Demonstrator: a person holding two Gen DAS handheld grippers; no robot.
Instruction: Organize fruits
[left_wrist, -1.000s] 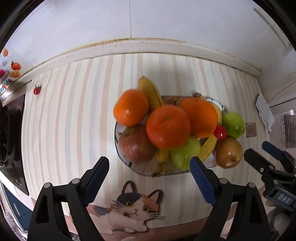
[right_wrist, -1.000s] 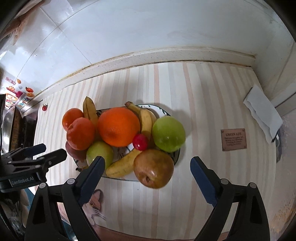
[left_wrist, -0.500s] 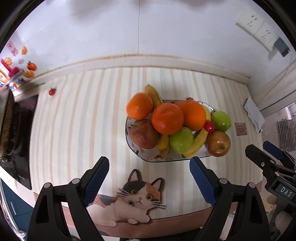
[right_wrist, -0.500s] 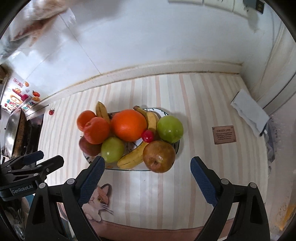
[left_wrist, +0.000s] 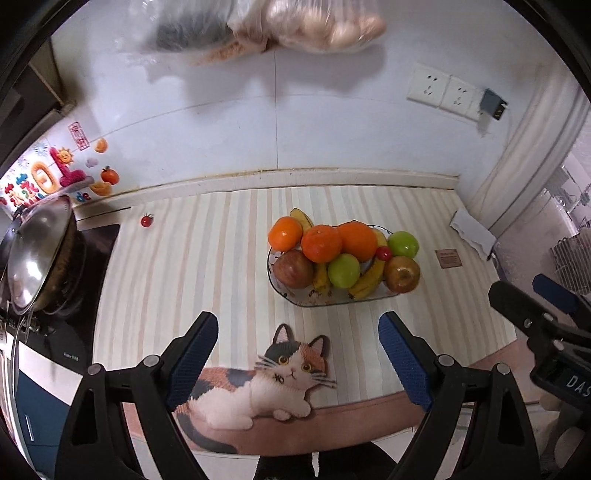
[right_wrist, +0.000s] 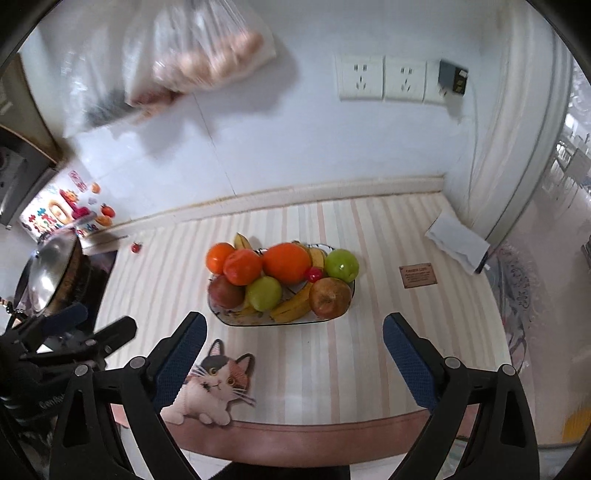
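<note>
We see fruit plate (left_wrist: 295, 298) far ahead of left gripper (left_wrist: 297, 349) and right gripper (right_wrist: 291, 350); both jaws spread, empty; neither nearer.

Motion-blurred plastic bags (right_wrist: 192, 70) on the wall, contents unclear; plaque (right_wrist: 418, 275) lettering too small.

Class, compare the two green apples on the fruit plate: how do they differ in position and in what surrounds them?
The first green apple sits at the plate's far right edge; the second green apple lies nearer the middle front. The first is beside the small red fruit; the second sits against an orange. The first looks slightly larger. Both are round, glossy and yellow-green.
</note>
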